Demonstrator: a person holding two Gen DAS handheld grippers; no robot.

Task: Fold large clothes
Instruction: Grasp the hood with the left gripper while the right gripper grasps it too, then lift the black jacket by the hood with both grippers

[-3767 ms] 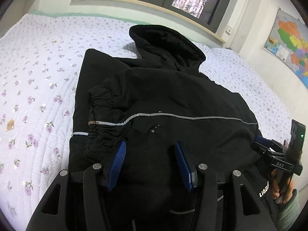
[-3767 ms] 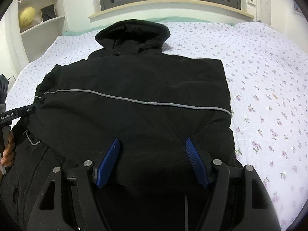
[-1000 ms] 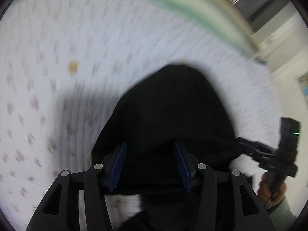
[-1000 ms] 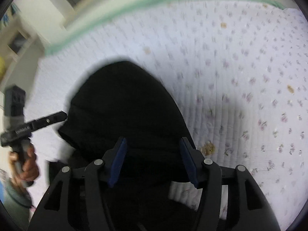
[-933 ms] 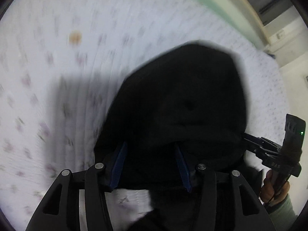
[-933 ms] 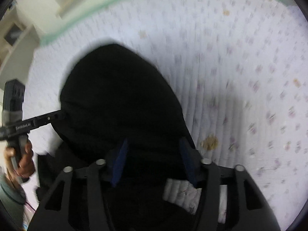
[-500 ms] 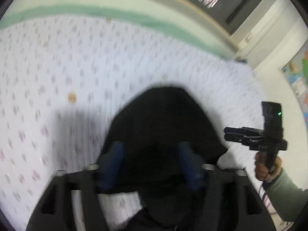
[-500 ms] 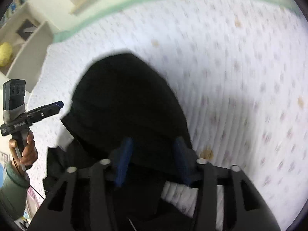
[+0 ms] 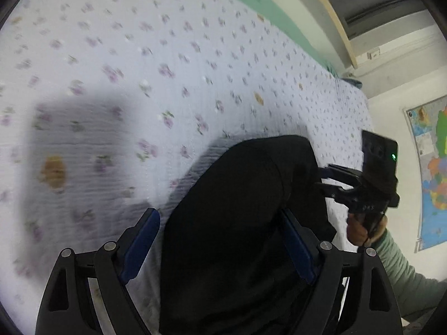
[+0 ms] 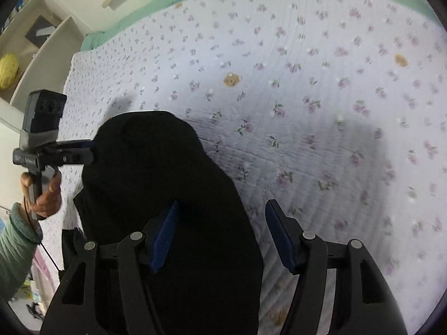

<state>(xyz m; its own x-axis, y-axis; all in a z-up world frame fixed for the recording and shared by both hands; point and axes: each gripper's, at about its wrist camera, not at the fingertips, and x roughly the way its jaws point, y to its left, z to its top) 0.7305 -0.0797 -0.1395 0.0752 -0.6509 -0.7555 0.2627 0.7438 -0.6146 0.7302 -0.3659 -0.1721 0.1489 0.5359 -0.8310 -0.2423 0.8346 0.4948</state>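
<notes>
Black jacket (image 9: 245,223) fills the lower middle of my left view, its rounded hood end reaching up toward one o'clock over the flowered quilt (image 9: 139,69). My left gripper (image 9: 220,237) stands wide, blue pads at either side of the cloth; whether they pinch any of it I cannot tell. My right gripper (image 10: 220,231) is also spread wide, the jacket (image 10: 156,195) covering its seven o'clock side, its right pad over bare quilt (image 10: 321,97). At three o'clock in the left view the right gripper's (image 9: 332,178) tips touch the hood's edge. A map (image 9: 430,173) hangs on the wall.
</notes>
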